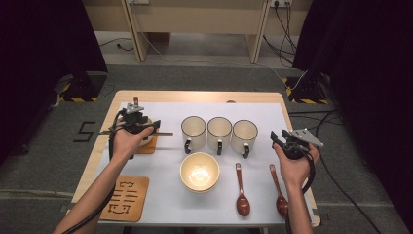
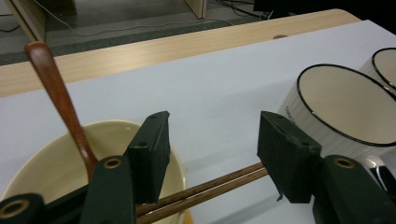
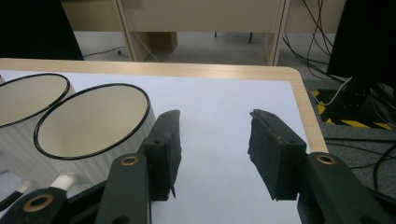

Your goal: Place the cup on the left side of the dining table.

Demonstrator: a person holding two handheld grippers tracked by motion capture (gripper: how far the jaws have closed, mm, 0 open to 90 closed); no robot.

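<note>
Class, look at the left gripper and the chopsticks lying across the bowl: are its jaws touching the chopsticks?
Apart. In the left gripper view the left gripper has open jaws, and the chopsticks lie below, with a clear gap to both.

Bare forearms; black grippers, brass-ringed screw holes; black cables; grey three-cornered plate on right gripper [image 1: 287, 141].

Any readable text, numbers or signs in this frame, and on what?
"5": dark mark on the grey floor left of the table.
Cut-out signs on the wooden coaster: not readable as words.
Small print on the side of the nearest mug, in the left gripper view: too small and blurred to read.
</note>
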